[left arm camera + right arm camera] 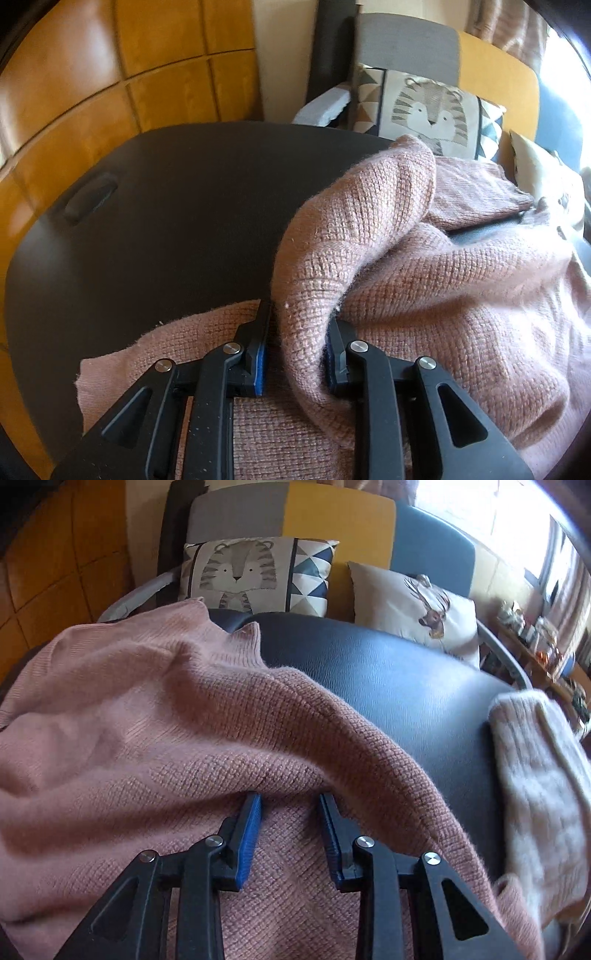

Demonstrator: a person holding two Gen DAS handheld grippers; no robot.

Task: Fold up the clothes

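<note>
Black left tongs (299, 347) sit nearest, blue pads clenched on a thick roll of the dusty-pink, loose-knit fuzzy sweater (424, 295), which sprawls rumpled over the dark, smooth leather-like counter (166, 221). Black right tongs (291, 834) reach under a raised sweater edge; whether they pinch it I cannot tell. Folding looks barely begun: no flat, squared fold shows, and sleeves and body remain to be laid. Right of the sweater lies a cream fluffy knit garment (535, 794); beyond it, a tiger-print square cushion (240, 576).
</note>
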